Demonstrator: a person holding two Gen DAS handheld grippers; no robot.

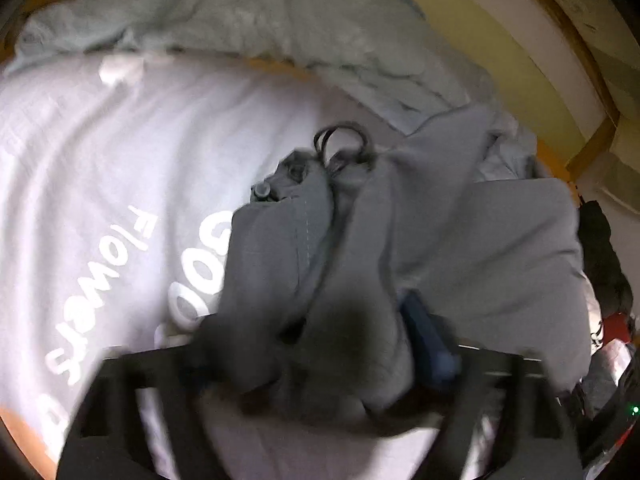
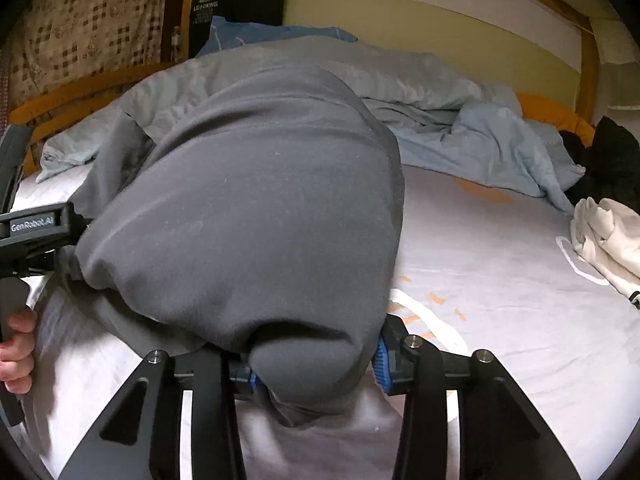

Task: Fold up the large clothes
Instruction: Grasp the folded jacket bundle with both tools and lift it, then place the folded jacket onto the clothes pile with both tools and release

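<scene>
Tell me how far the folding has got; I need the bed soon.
Done: the grey garment is bunched on the bed sheet, with no flat fold yet. In hand: the left gripper and right gripper each have grey cloth between their fingers. Left: the fold itself, and the white garment lies untouched.

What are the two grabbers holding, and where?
Both hold the grey garment: the right gripper pinches a bunched fold, the left gripper another bunched part.

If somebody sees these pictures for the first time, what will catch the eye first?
First, the big grey garment, bunched on the bed in the middle of both views, with a fold between the fingers of the right tool. Next, the white sheet with large white letters, at the left of the left wrist view.
</scene>
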